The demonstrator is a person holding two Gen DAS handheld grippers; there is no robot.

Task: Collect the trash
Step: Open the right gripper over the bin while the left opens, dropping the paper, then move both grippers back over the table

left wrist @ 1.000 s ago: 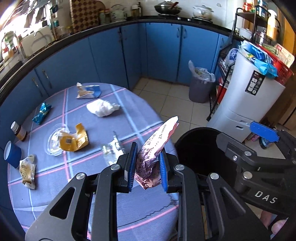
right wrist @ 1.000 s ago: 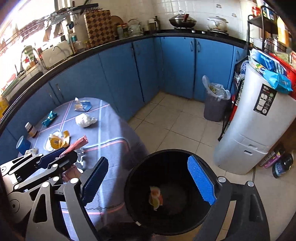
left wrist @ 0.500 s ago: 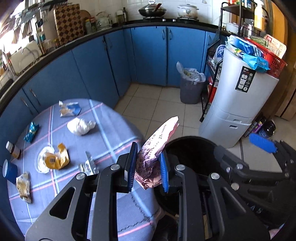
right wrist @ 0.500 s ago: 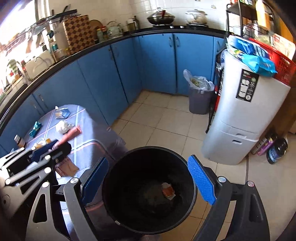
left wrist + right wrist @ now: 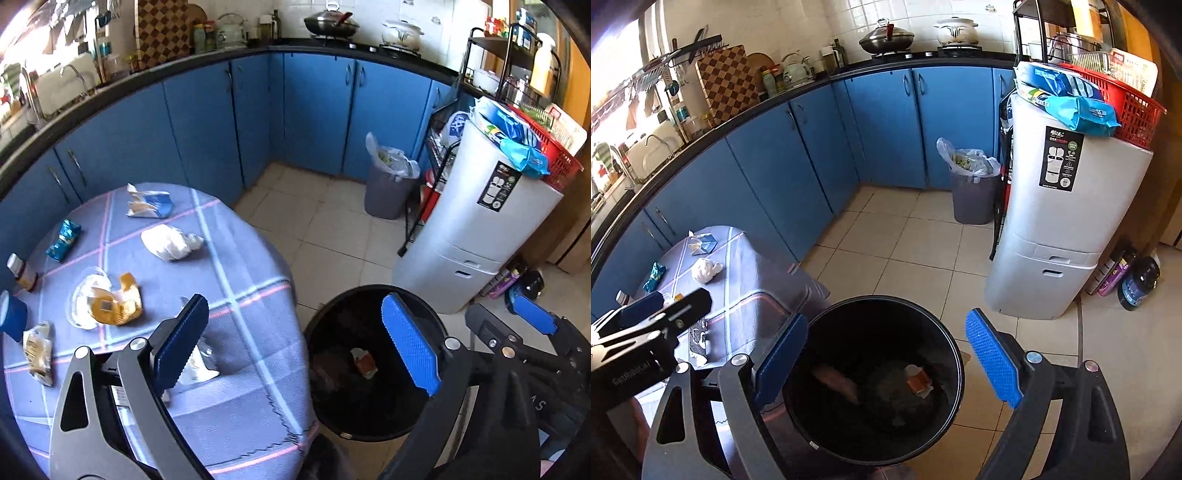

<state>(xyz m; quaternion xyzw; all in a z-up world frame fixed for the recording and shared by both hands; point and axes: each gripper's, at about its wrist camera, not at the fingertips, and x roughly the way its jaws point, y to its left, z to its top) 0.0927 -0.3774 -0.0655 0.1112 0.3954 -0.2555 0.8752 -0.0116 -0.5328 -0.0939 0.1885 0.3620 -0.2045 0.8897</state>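
Above a black bin (image 5: 882,373) beside a cloth-covered surface (image 5: 236,258), the left claw (image 5: 295,345) is opening, with nothing between its blue pads. The right claw (image 5: 886,360) gapes wide and empty over the bin's mouth. Inside the bin lie a pink wrapper (image 5: 836,382) and what appears to be an orange-and-white scrap (image 5: 918,380). On the surface sit a crumpled white tissue (image 5: 170,242), a yellow wrapper (image 5: 114,304), a blue packet (image 5: 64,240) and a torn blue-and-white carton (image 5: 149,205).
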